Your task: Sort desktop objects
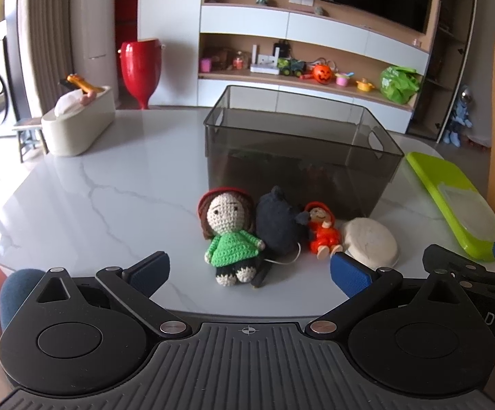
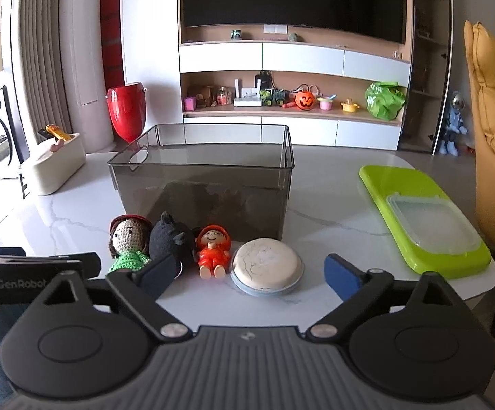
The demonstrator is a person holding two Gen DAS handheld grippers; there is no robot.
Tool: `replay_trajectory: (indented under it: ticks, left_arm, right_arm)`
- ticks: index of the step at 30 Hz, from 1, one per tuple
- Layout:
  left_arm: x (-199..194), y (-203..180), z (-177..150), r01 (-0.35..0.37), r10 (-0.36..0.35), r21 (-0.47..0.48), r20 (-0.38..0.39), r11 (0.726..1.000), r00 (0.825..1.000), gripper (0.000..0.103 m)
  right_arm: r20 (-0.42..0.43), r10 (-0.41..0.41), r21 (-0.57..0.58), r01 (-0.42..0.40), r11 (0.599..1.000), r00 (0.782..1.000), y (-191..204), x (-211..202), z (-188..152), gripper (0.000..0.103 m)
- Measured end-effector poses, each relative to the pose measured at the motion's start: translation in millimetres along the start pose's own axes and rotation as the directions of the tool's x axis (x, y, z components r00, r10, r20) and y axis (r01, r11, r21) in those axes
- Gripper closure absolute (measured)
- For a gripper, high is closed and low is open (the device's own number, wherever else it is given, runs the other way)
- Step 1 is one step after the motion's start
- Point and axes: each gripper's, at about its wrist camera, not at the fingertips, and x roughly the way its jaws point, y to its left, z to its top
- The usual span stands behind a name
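Straight ahead of both grippers sits a smoky see-through plastic bin (image 2: 199, 184); something dark lies at its bottom, too murky to make out. Lined up in front of it: a crochet doll in a green sweater (image 1: 228, 232), a dark plush cat (image 1: 278, 222), a small orange-suited figurine (image 2: 213, 249) and a round white stone-look disc (image 2: 266, 266). The left gripper (image 1: 249, 271) and right gripper (image 2: 251, 273) both hang spread wide, holding nothing. "GenRobot" shows on the left one, cut off. A lime-green lid (image 2: 421, 212) lies off right.
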Motion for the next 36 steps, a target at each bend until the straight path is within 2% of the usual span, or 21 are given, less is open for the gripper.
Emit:
replay_trajectory:
  ticks: [13, 36]
  left_arm:
    - [1.2, -0.5, -0.6, -0.013, 0.013, 0.003, -0.006, 1.000, 1.000, 0.000]
    - [3.1, -0.7, -1.6, -0.019, 0.019, 0.004, -0.002, 1.000, 1.000, 0.000]
  right_arm:
    - [-0.019, -0.017, 0.010, 0.017, 1.000, 1.000, 0.0, 5.2, 0.4, 0.000]
    - [-0.016, -0.047, 0.004, 0.047, 0.999, 0.999, 0.9, 7.5, -1.4, 0.000]
